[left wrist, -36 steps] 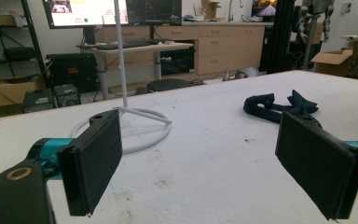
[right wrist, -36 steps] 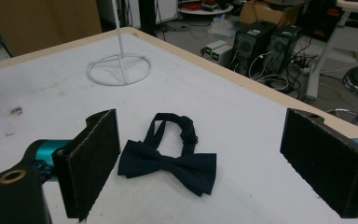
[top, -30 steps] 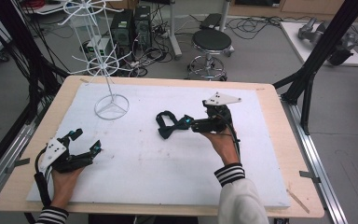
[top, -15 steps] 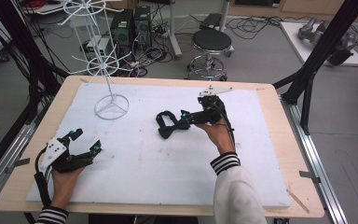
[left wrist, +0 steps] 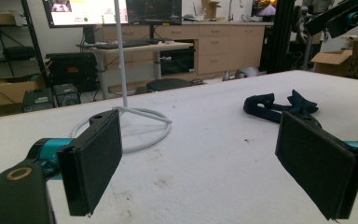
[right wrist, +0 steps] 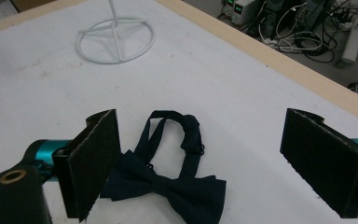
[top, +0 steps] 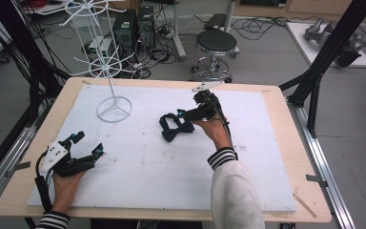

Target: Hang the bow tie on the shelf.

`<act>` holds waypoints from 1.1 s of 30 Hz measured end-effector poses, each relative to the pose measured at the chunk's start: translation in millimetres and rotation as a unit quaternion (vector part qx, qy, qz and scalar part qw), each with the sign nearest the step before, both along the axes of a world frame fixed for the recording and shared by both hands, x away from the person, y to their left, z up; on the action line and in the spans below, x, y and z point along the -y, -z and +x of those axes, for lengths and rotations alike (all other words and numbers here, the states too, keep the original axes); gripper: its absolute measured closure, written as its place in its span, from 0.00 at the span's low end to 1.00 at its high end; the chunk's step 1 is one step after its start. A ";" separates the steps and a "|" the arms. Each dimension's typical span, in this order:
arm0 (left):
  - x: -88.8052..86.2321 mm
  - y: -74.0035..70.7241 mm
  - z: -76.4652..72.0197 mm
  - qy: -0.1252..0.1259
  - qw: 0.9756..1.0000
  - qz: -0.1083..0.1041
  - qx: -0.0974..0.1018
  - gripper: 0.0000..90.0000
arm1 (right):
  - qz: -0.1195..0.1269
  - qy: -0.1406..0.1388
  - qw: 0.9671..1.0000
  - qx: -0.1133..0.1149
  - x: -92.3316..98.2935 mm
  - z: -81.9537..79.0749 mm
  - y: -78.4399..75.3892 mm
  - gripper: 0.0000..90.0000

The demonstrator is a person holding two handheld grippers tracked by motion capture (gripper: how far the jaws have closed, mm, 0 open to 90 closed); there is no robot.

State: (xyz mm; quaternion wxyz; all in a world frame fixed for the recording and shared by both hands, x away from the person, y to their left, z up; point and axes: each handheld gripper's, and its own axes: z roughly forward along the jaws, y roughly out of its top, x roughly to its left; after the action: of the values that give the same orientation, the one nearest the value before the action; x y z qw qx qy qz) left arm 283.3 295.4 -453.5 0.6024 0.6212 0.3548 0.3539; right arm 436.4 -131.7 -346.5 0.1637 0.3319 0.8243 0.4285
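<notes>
Dark navy fabric is lying at the middle of the white foam board (top: 138,181): we are reaching for a bow tie (top: 174,127) with its neck strap looped toward twelve o'clock. Our right gripper (top: 187,114) is hovering just at the tie's three o'clock side, jaws standing wide apart, with the tie showing between and below the pads (right wrist: 98,158) in the right gripper view. Our left gripper (top: 86,146) is resting well apart at about eight o'clock from the tie, jaws likewise spread and holding nothing. At ten o'clock from the tie, the white wire stand (top: 115,109) is sitting upright on its ring base.
</notes>
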 end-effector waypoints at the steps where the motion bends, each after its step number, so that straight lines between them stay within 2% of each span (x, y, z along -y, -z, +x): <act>1: 0.0 0.0 0.0 0.000 1.000 0.000 0.000 0.17 | 0.002 0.001 1.000 0.003 -1.9 1.9 -0.1 0.12; 9: -0.3 0.0 0.1 0.000 1.000 0.000 0.000 0.17 | -0.038 -0.010 0.999 -0.022 -18.9 17.2 3.8 0.12; 12: -0.4 0.0 0.0 0.000 1.000 0.000 0.000 0.17 | -0.045 -0.012 0.998 -0.034 -24.5 23.9 7.9 0.12; 15: -0.5 0.0 0.0 0.000 1.000 0.000 -0.001 0.17 | -0.069 -0.012 0.996 -0.046 -30.8 30.7 14.7 0.13; 17: -0.7 0.0 0.0 0.000 1.000 0.000 0.000 0.17 | -0.080 -0.008 0.996 -0.048 -34.4 33.7 18.7 0.14; 18: -0.6 0.0 0.0 -0.001 1.000 -0.002 -0.001 0.17 | -0.084 -0.006 0.995 -0.045 -36.2 34.5 20.1 0.18; 23: -0.6 0.1 0.0 -0.001 1.000 -0.003 0.000 0.17 | -0.104 -0.010 0.993 -0.056 -44.5 37.2 28.3 0.18; 33: -0.7 0.1 0.0 -0.001 1.000 -0.003 0.000 0.17 | -0.117 0.000 0.989 -0.092 -50.2 46.3 40.4 0.25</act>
State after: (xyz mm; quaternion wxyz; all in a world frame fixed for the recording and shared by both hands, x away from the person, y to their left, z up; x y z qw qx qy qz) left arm 283.3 296.0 -453.6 0.6041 0.6190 0.3562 0.3536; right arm 482.6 -81.4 -386.9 0.1256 0.3486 0.8802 0.2967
